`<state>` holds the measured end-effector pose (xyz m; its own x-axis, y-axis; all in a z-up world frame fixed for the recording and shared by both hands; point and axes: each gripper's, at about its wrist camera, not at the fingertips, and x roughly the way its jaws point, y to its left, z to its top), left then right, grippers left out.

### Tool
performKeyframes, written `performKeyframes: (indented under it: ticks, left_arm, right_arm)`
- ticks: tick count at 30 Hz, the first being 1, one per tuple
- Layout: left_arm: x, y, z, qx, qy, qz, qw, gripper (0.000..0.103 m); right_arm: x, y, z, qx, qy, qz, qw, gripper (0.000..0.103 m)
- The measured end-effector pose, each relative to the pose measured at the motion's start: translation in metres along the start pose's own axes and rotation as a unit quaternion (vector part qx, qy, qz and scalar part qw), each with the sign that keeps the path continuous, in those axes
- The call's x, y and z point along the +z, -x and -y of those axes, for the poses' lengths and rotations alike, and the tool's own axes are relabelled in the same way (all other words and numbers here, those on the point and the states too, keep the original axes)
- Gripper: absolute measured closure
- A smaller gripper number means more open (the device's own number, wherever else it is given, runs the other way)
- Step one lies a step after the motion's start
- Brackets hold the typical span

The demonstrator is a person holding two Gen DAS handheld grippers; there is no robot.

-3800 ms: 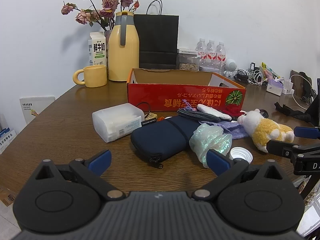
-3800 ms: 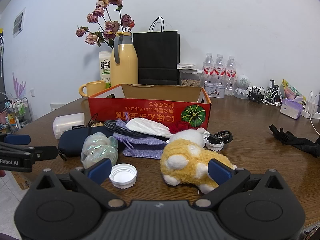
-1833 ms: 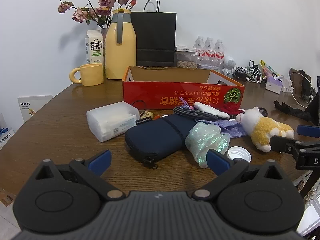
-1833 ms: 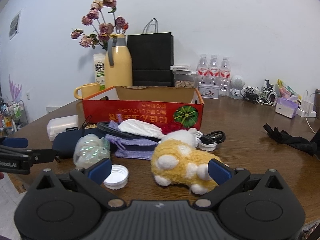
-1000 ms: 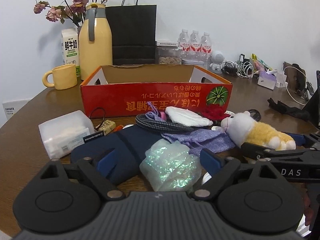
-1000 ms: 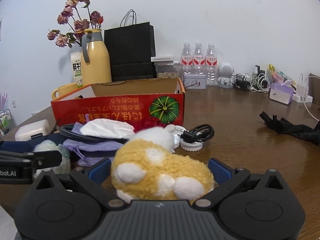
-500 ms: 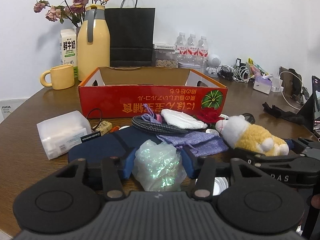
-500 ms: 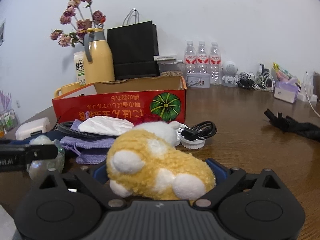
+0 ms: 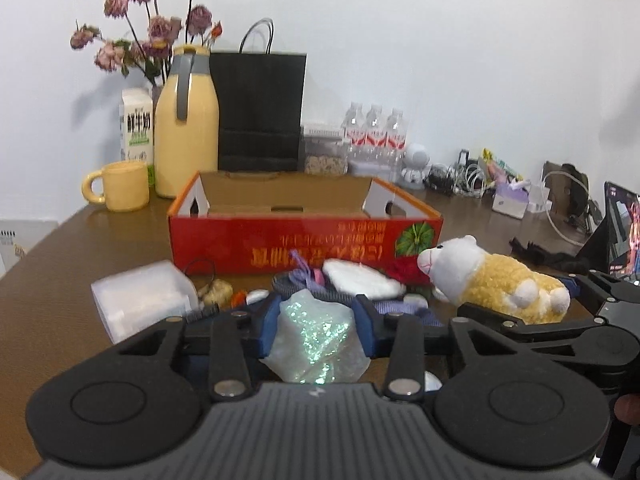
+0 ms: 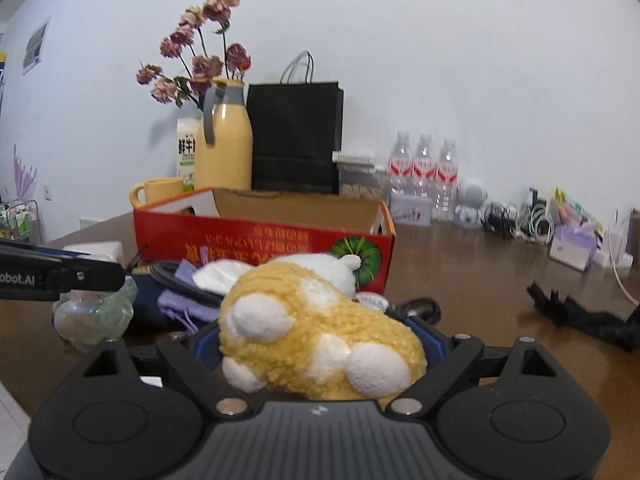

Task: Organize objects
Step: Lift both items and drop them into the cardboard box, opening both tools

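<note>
Left wrist view: I'm clamped on the iridescent bag (image 9: 316, 336), right gripper (image 10: 320, 344) squeezing the plush sheep (image 10: 316, 328); red box (image 9: 304, 236) sits straight ahead, beyond both.

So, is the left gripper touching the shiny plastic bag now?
Touching. In the left wrist view both blue pads of the left gripper press the sides of the shiny plastic bag, with no gap; the jaws have just been closing on it.

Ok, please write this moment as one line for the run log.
left claw: closing, gripping iridescent plastic bag | right claw: closing, gripping plush toy | red box: empty
</note>
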<state>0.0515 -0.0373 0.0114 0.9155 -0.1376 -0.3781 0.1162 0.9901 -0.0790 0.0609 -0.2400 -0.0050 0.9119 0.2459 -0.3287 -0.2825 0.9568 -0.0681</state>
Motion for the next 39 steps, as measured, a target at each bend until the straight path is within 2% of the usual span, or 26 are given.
performKeyframes:
  ticks: [7, 11, 15, 21, 27, 31, 34, 37, 38, 39]
  left_arm:
    - [0.038, -0.007, -0.009, 0.001, -0.006, 0.052, 0.9987, 0.064]
    - [0.068, -0.027, -0.017, 0.01, -0.004, 0.076, 0.997, 0.064]
    - [0.095, -0.057, -0.028, 0.023, 0.01, 0.084, 0.9961, 0.064]
    - [0.112, -0.114, -0.049, 0.041, 0.029, 0.066, 0.9966, 0.064]
    - [0.111, -0.169, -0.066, 0.07, 0.042, 0.023, 0.9964, 0.064]
    - [0.103, -0.185, -0.074, 0.073, 0.044, -0.007, 0.9964, 0.064]
    - [0.1, -0.188, -0.077, 0.068, 0.042, -0.009, 0.9968, 0.063]
    - [0.095, -0.188, -0.075, 0.075, 0.035, -0.01, 0.9966, 0.056]
    - [0.094, -0.186, -0.075, 0.074, 0.034, -0.007, 0.9967, 0.05]
    - [0.094, -0.184, -0.074, 0.073, 0.035, -0.002, 0.9967, 0.039]
  right_arm:
    - [0.036, -0.02, -0.009, 0.002, 0.028, 0.038, 0.999, 0.012]
    - [0.061, -0.043, -0.008, 0.004, 0.035, 0.058, 0.998, 0.012]
    - [0.085, -0.076, -0.002, 0.009, 0.038, 0.067, 0.997, 0.012]
    - [0.105, -0.142, -0.001, 0.011, 0.036, 0.05, 0.998, 0.012]
    - [0.107, -0.206, 0.003, 0.015, 0.033, 0.0, 0.999, 0.012]
    - [0.099, -0.225, 0.013, 0.03, 0.012, -0.026, 0.999, 0.012]
    - [0.092, -0.232, 0.013, 0.043, 0.007, -0.048, 0.998, 0.012]
    - [0.086, -0.234, 0.012, 0.049, 0.007, -0.058, 0.997, 0.01]
    - [0.086, -0.233, 0.013, 0.048, 0.005, -0.059, 0.997, 0.01]
    - [0.085, -0.232, 0.013, 0.048, 0.006, -0.058, 0.997, 0.008]
